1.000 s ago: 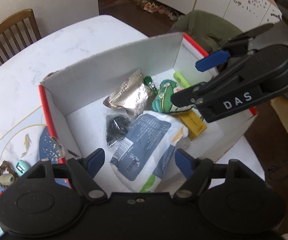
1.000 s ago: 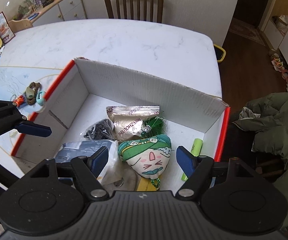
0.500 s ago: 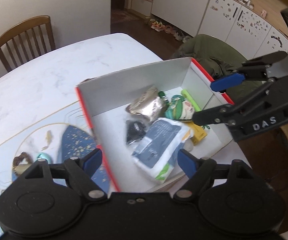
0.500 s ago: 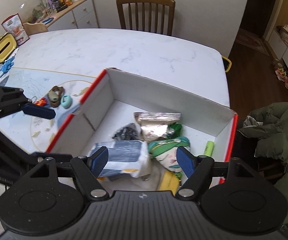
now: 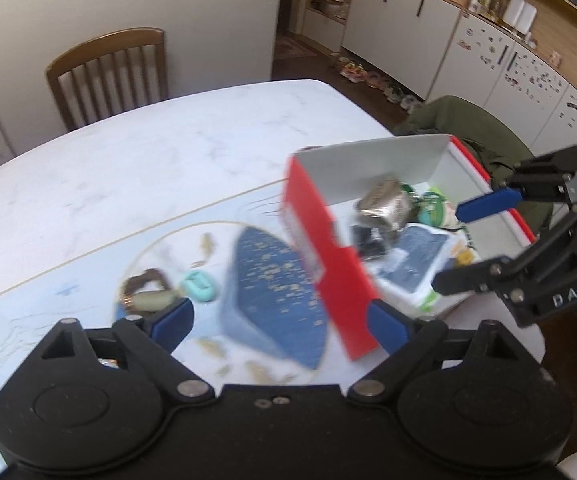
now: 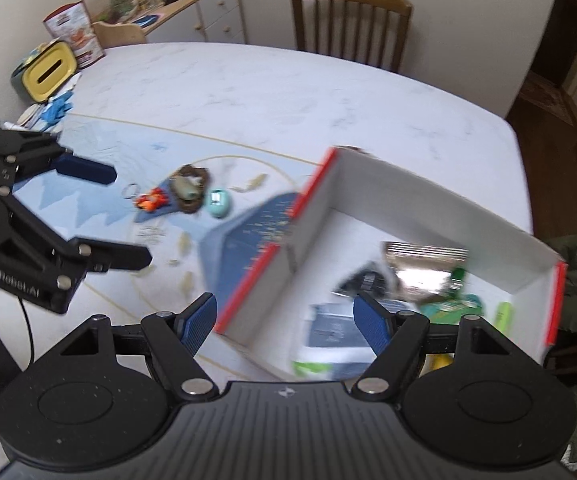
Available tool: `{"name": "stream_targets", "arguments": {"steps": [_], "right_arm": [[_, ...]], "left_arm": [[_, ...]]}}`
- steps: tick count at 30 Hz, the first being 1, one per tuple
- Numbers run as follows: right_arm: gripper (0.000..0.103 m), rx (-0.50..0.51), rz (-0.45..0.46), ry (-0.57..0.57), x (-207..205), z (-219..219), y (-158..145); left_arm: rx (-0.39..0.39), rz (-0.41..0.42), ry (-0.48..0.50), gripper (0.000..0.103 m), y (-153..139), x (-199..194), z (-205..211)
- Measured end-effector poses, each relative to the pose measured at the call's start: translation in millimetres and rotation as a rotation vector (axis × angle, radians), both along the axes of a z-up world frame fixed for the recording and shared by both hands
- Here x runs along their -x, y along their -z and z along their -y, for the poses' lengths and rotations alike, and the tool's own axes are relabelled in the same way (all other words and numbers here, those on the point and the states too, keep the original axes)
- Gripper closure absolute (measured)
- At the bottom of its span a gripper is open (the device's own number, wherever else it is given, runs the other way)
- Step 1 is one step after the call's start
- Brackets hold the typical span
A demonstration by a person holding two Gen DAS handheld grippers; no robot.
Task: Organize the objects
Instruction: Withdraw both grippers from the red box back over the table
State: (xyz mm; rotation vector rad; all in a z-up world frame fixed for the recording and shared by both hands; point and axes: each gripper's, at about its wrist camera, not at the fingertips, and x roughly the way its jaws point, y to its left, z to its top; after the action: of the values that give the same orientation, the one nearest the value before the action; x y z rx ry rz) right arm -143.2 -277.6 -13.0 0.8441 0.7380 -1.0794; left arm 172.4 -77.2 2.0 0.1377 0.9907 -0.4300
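Both grippers, left (image 5: 280, 316) and right (image 6: 284, 320), hover spread and empty. A filled box (image 6: 428, 208) sits on the table (image 6: 288, 88).

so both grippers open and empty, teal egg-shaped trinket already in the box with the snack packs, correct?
Not the trinket. In the right wrist view the teal egg-shaped trinket lies on the mat outside the box. Left gripper and right gripper are open and empty.

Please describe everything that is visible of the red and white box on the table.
The box is an open cardboard carton, red outside and white inside, without a lid. It stands upright near the table's edge, partly on a blue printed mat. Inside lie a shiny foil packet, a blue-white pouch, a black item, a green item and a yellow-green tube. Neither tongs touch it.
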Motion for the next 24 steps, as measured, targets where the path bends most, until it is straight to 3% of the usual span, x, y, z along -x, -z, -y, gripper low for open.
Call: {"name": "stream_targets", "arguments": {"steps": [14,24], "right_arm": [[0.027,-0.034,0.021,-0.028,-104,29,6],[0.027,-0.067,-0.012,0.044,-140,80,31]], "left_arm": [[0.01,-0.056,-0.11,0.001,25,-14,-127],[0.036,-0.073,-0.15,0.001,70,-28,-159]]}}
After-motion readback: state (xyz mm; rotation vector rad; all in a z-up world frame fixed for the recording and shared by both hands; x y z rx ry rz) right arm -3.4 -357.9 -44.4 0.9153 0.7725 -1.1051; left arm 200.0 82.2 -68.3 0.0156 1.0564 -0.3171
